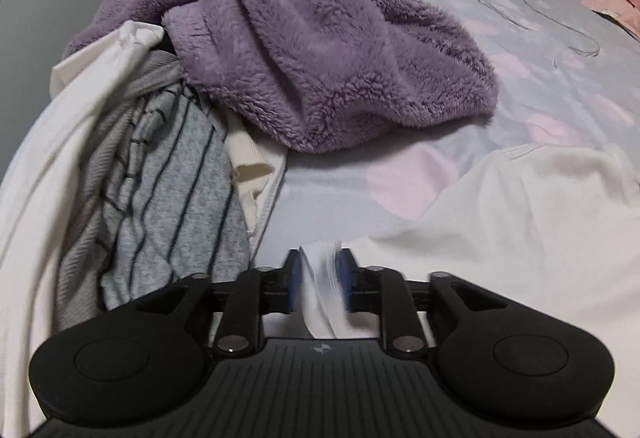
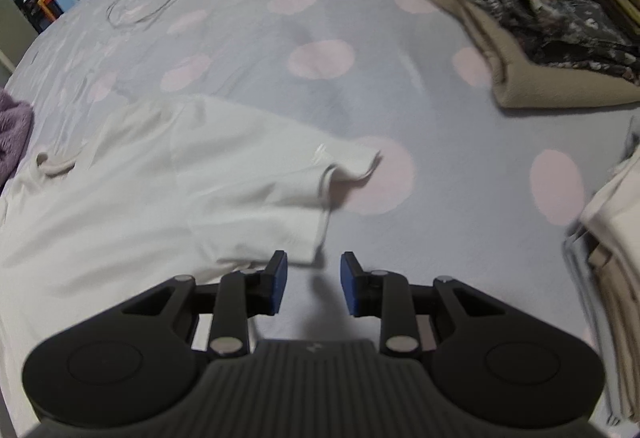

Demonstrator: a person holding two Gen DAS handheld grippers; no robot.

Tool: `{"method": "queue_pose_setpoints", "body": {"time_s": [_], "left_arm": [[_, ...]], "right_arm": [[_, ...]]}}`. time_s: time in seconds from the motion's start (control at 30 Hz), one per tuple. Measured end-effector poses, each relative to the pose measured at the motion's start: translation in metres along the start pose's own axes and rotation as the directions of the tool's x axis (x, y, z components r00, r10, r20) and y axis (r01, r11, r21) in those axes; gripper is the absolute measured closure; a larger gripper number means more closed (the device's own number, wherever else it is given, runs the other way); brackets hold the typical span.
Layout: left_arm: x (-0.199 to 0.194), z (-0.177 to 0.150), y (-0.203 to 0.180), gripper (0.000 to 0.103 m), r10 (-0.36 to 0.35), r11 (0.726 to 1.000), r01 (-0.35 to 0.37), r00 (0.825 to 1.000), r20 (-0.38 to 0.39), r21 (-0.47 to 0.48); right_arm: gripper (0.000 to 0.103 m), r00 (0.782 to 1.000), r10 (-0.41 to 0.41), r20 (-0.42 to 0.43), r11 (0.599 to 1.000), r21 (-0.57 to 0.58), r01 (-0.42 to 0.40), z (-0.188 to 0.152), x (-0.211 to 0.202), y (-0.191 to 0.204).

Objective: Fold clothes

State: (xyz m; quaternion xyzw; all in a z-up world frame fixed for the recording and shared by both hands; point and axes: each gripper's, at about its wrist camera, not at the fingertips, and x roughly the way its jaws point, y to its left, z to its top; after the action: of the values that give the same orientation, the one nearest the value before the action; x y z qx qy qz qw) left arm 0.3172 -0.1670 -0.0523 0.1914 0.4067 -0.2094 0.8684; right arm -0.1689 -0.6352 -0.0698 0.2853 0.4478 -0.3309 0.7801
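A white T-shirt lies spread on the bed, its short sleeve pointing right. It also shows in the left wrist view at lower right. My left gripper is shut on a bunched edge of the white T-shirt, cloth pinched between the blue pads. My right gripper is open and empty, just off the shirt's lower right edge, above bare sheet.
A pile of unfolded clothes lies left: a purple fleece, a grey striped garment, white pieces. Folded stacks sit at right: khaki and dark floral, a beige stack. The bed sheet is grey with pink dots.
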Motion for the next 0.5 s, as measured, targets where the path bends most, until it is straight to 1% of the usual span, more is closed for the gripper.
{"method": "queue_pose_setpoints", "body": {"time_s": [0.03,0.1,0.2,0.3,0.4,0.5], "left_arm": [[-0.004,0.002,0.001,0.074,-0.002,1.000,0.002,1.000,0.004,-0.001],[-0.014,0.008,0.002,0.073,-0.006,1.000,0.006,1.000,0.030,0.009],[-0.026,0.017,-0.001,0.073,-0.037,0.999,0.037,0.998,0.052,0.005],[-0.036,0.028,-0.014,0.072,-0.083,0.997,0.083,0.994,0.066,0.009],[-0.044,0.038,-0.037,0.062,-0.133,0.990,0.129,0.988,0.083,0.051],[-0.047,0.047,-0.064,0.061,-0.177,0.980,0.167,0.980,0.089,0.105]], "right_arm": [[0.067,1.000,0.001,0.003,1.000,0.021,-0.001,0.002,-0.001,-0.005],[0.067,1.000,0.017,0.009,0.999,0.049,-0.017,0.005,-0.003,-0.012],[0.067,0.999,0.037,0.035,0.999,0.023,-0.038,0.007,-0.006,-0.010],[0.067,0.997,0.070,0.044,0.997,-0.037,-0.068,0.010,-0.005,0.001],[0.067,0.994,0.096,0.045,0.990,-0.109,-0.091,0.015,-0.001,0.017],[0.067,0.993,0.111,0.046,0.975,-0.198,-0.100,0.021,0.008,0.038]]}}
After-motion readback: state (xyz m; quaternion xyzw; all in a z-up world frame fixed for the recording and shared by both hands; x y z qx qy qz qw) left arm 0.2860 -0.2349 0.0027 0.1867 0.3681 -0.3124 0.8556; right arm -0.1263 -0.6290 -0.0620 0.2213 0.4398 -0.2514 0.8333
